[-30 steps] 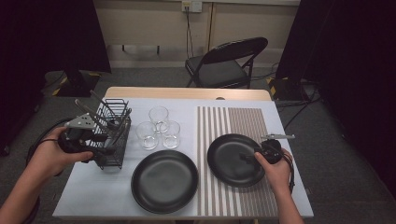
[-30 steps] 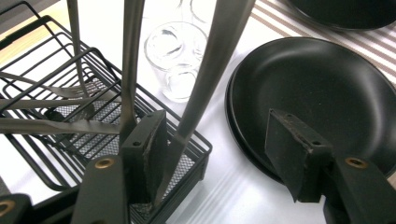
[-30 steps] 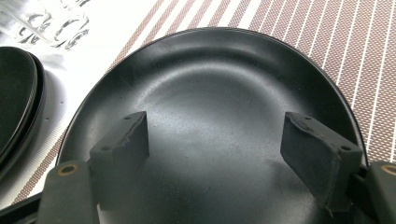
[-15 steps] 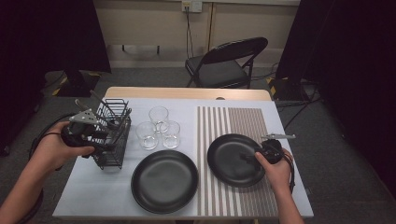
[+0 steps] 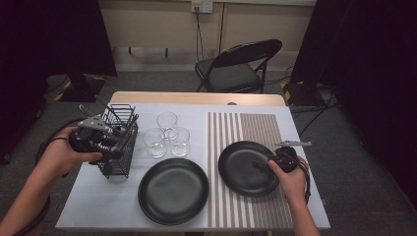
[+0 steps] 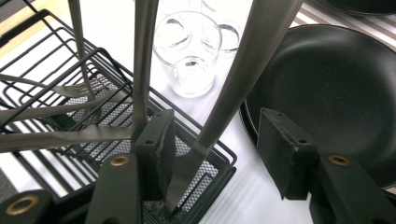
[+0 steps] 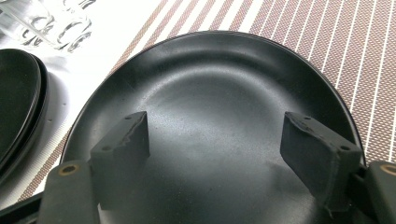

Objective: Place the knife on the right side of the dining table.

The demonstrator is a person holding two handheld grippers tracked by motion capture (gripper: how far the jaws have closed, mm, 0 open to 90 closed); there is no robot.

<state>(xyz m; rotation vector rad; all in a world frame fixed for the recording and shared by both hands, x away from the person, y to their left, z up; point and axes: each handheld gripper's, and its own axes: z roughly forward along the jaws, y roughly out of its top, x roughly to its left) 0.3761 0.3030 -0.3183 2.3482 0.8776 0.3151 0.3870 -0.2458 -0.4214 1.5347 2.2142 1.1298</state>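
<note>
High view
Left gripper (image 5: 114,142): at the wire rack (image 5: 120,162), its tips among the cutlery standing in the rack; how far apart its jaws stand cannot be told here.
Right gripper (image 5: 260,166): tips over the near-right part of the right plate (image 5: 241,167); jaw gap too small to judge here.
Plates: two round, matte black, shallow; the left plate (image 5: 173,191) lies between the two grippers, nearer the person.
Glasses (image 5: 167,133): three clear tumblers in a cluster, just beyond the left gripper's tips, beside the rack.
Mat (image 5: 248,132): brown and white stripes, under the right gripper and the right plate.
Writing: none readable.

Left gripper view
Left gripper (image 6: 215,140): jaws part-spread and just now closing; a steel handle (image 6: 247,70) rises between them, close to the left pad, with a clear gap to the right pad.
Cutlery: plain brushed steel, flat handles; a second handle (image 6: 142,60) stands just outside the left jaw, forks (image 6: 70,89) lie farther left in the rack.
Rack (image 6: 205,154): black wire with a mesh floor, directly below the jaws.
Glasses (image 6: 189,51): ahead of the jaws.
Plate (image 6: 336,93): ahead, to the right.

Right gripper view
Right gripper (image 7: 219,140): jaws spread wide, nothing between the pads.
Right plate (image 7: 219,93): under and ahead of the jaws, a soft sheen in its hollow.
Left plate (image 7: 18,102): far left.
Glasses (image 7: 51,23): upper left.
Mat (image 7: 355,46): ahead, to the right.
</note>
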